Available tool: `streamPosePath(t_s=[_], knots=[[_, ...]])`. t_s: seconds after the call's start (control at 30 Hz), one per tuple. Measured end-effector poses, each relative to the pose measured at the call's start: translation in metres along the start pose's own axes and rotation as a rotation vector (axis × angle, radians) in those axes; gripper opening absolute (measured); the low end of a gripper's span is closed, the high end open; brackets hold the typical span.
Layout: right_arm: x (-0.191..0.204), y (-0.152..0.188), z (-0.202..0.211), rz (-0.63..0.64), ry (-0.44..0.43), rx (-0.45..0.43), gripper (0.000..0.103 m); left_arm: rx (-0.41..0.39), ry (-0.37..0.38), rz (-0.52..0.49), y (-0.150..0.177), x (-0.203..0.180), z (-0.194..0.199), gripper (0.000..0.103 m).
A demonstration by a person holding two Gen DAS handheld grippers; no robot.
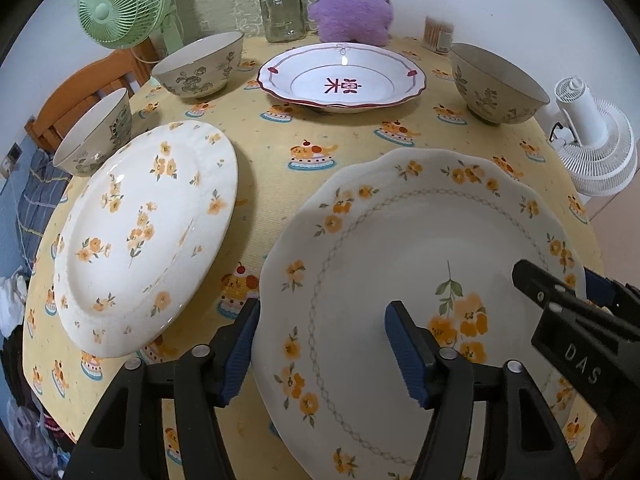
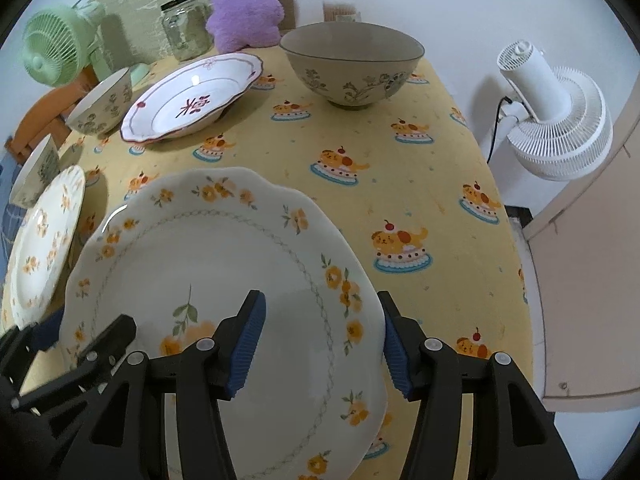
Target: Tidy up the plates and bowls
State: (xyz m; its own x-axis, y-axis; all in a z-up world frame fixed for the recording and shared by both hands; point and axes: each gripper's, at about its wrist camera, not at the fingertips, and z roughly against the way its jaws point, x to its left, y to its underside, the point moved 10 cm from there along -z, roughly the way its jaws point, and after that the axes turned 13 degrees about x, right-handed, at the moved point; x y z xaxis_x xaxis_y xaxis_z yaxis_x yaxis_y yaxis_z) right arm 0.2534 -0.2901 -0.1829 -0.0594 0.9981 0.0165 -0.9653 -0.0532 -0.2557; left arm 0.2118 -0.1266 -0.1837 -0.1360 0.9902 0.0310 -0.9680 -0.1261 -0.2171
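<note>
Left wrist view: the left gripper sits at the bottom centre of the frame, its jaws apart astride the left rim of the scalloped plate, one finger outside the rim and one over the plate's well; the pads look clear of the china.
Right wrist view: the right gripper sits at the bottom centre, jaws apart astride the same plate's right rim; the outer pad lies just beside the edge, and I cannot tell whether it touches.
Hold: neither gripper looks clamped; the plate appears to rest on the yellow tablecloth.
Beside it: a flat flowered plate lies at centre left of the left view, apart from the scalloped one.
Middle of table: a red-rimmed plate lies at upper centre, on its own.
Bowls: three in all, one at the left edge, one at upper left, one at upper right, each standing separately.
Far edge: glass jar, purple plush, green fan.
Progress: nothing is stacked yet; judging by this, all three plates and three bowls remain to be gathered, and the scalloped plate looks like the piece in hand.
</note>
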Motion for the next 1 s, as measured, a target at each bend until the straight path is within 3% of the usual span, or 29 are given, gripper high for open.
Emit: streamPosePath(t_s=[0.07,0.13,0.2,0.3,0.47,0.77,1.0], knots=[[-0.002,0.003,0.001,-0.011,-0.002,0.001,0.069,-0.015,0.008,0.006,0.0,0.001,0.004,0.084],[-0.003,0.006,0.005,-0.023,-0.003,-0.014,0.081,-0.029,0.016,0.009,0.002,0.002,0.009,0.087],[-0.005,0.008,0.011,-0.026,0.01,-0.031,0.084,-0.03,0.023,0.007,0.004,0.003,0.01,0.087],[-0.005,0.012,0.019,-0.039,0.019,-0.041,0.086,-0.04,0.04,-0.006,0.006,0.005,0.016,0.088],[0.003,0.018,0.036,-0.056,0.023,-0.069,0.086,-0.061,0.072,-0.005,0.008,0.019,0.028,0.102],[0.041,0.027,0.07,-0.131,0.01,-0.107,0.086,-0.122,0.114,-0.058,0.004,0.059,0.053,0.103],[0.093,0.029,0.084,-0.144,0.03,-0.137,0.086,-0.152,0.13,-0.075,0.0,0.11,0.064,0.103]])
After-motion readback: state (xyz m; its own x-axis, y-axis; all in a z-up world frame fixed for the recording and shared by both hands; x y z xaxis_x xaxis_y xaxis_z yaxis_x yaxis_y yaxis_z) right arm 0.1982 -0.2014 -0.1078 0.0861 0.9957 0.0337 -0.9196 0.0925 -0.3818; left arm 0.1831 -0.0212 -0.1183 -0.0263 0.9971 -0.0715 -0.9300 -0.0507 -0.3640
